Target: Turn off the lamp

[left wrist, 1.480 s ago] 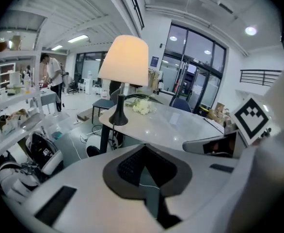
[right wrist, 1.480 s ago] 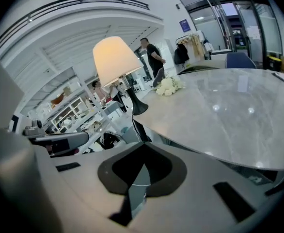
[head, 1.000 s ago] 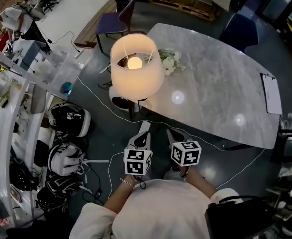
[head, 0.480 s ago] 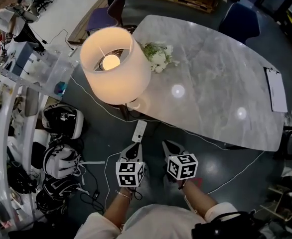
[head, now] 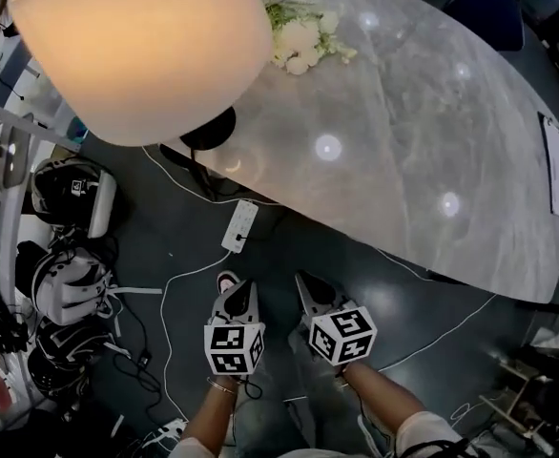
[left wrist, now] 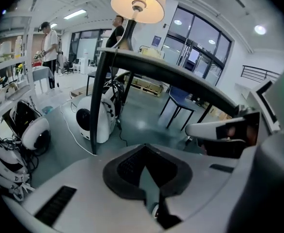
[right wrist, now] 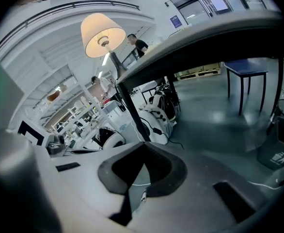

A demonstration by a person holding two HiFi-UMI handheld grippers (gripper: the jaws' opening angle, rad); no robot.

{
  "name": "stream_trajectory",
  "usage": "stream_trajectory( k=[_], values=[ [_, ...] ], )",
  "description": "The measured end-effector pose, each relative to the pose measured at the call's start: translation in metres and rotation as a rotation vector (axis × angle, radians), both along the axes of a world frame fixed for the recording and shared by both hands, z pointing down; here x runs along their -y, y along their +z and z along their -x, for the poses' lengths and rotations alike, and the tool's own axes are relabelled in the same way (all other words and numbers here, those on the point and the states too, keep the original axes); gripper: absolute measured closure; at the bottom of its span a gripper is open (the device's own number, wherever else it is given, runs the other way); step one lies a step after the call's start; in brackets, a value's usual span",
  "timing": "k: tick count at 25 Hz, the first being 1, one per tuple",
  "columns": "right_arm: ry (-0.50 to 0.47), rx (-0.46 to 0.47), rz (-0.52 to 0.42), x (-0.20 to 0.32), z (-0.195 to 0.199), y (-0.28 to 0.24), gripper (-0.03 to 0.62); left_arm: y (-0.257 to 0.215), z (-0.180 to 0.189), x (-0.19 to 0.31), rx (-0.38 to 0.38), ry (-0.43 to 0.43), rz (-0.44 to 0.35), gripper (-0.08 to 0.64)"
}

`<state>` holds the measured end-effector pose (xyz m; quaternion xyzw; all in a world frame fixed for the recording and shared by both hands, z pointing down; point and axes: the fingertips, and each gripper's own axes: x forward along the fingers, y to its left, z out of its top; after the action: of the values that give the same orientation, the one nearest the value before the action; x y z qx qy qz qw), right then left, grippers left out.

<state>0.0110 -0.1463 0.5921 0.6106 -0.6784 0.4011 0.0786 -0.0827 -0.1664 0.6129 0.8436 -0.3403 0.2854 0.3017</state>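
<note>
Lamp lit, shade glowing, stands on left corner of marble table, near white flowers. Left gripper and right gripper side by side low over floor, well apart from lamp. Both with jaws pressed together, nothing held. White power strip lies on floor between grippers and table.

The left claw and right claw are pale grey wedges with dark-padded tips, each backed by a white cube printed with black square markers; a thin bracelet, as far as it shows, rings the left wrist, and a white sleeve covers the right arm.
</note>
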Motion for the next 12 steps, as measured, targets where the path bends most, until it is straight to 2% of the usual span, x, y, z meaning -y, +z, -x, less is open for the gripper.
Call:
stream_trajectory(
  k=[3,5,8,12],
  values=[
    [0.004,-0.027,-0.042,0.010,-0.018,0.048,0.594,0.054,-0.013,0.006,-0.006,-0.003,-0.026,0.566],
    [0.023,-0.032,-0.031,0.012,-0.024,0.073,0.594,0.078,-0.015,0.008,-0.008,-0.009,-0.018,0.566],
    [0.054,-0.035,-0.006,0.015,-0.026,0.096,0.594,0.101,-0.012,0.014,0.001,-0.004,-0.004,0.566],
    [0.063,-0.053,-0.011,0.023,-0.026,0.108,0.594,0.119,-0.011,0.038,0.019,0.006,-0.049,0.566]
  ],
)
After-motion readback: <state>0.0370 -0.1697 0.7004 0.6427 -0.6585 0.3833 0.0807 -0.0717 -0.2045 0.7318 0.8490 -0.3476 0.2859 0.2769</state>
